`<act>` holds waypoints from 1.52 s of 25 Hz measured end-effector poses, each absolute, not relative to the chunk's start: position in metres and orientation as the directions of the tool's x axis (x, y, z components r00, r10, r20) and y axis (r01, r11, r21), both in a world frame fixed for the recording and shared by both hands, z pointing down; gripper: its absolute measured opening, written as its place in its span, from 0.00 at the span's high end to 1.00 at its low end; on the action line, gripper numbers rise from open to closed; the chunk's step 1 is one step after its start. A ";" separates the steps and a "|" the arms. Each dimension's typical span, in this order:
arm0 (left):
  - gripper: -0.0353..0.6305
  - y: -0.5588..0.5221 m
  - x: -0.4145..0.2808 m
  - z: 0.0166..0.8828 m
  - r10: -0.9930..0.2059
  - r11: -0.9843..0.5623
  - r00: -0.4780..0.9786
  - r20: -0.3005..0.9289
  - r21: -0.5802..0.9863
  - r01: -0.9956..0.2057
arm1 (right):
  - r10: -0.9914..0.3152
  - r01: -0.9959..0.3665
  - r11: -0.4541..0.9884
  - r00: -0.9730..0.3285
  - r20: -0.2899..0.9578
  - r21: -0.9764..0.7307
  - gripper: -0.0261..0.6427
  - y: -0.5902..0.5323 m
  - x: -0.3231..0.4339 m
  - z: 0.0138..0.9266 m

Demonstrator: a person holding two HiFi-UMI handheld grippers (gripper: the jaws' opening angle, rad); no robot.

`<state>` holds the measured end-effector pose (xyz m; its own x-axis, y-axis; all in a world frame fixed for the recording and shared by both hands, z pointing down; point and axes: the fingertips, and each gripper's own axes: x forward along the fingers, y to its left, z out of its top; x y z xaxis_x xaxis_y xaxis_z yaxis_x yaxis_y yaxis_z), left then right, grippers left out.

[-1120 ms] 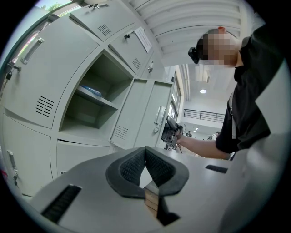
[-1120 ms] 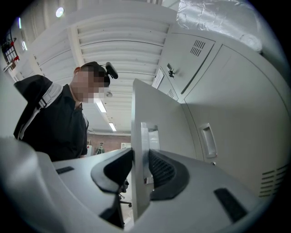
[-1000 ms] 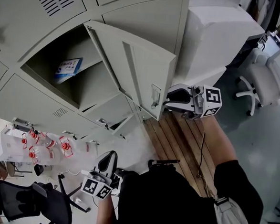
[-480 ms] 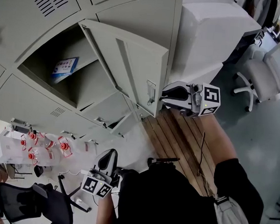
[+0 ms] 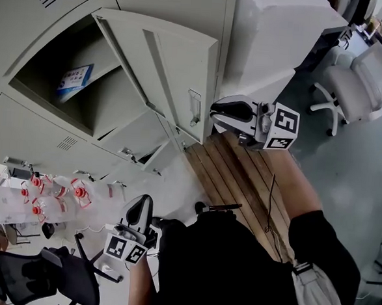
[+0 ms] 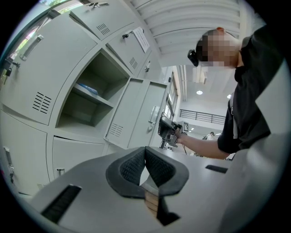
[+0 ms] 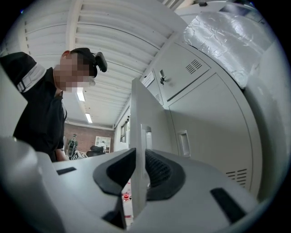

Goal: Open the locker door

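Narrower than a second ago, jaws of the right gripper (image 5: 213,109) are now opening, the edge of the locker door (image 5: 177,69) pinched between them; well apart, the left gripper (image 5: 141,209) is clenched, empty.

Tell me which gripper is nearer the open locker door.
Right. The right gripper has the free edge of the locker door between its opening jaws; the left gripper hangs low, well clear of it.

Nothing can be read anywhere. The blue-and-white packet (image 5: 74,82) inside the open locker (image 5: 110,100) carries print too small to make out. A white paper notice (image 6: 142,39) on an upper door (image 6: 129,53) is blurred. The square markers (image 5: 283,127) show patterns only, no characters.
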<state>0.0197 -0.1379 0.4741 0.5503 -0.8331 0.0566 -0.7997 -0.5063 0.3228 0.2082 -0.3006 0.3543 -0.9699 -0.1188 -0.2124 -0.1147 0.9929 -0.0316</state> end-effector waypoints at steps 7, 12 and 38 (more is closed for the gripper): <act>0.92 -0.126 0.009 0.474 -0.830 -0.516 0.557 0.029 0.338 -0.787 | -0.206 -0.205 0.978 -0.952 -0.228 -0.032 0.87 -0.272 0.208 0.347; 0.92 -0.117 -0.004 0.467 -0.815 -0.545 0.580 0.006 0.335 -0.769 | -0.241 -0.241 0.970 -0.948 -0.207 -0.029 0.89 -0.236 0.190 0.350; 0.92 -0.051 -0.098 0.468 -0.714 -0.665 0.698 -0.055 0.364 -0.652 | -0.304 -0.279 0.941 -0.946 -0.116 -0.190 0.94 -0.060 0.020 0.426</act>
<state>-0.0983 -0.0508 0.4680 0.6981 -0.7139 -0.0553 -0.6516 -0.6654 0.3642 0.0201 -0.0600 0.4256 -0.9458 -0.3035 -0.1158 -0.2788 0.9413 -0.1904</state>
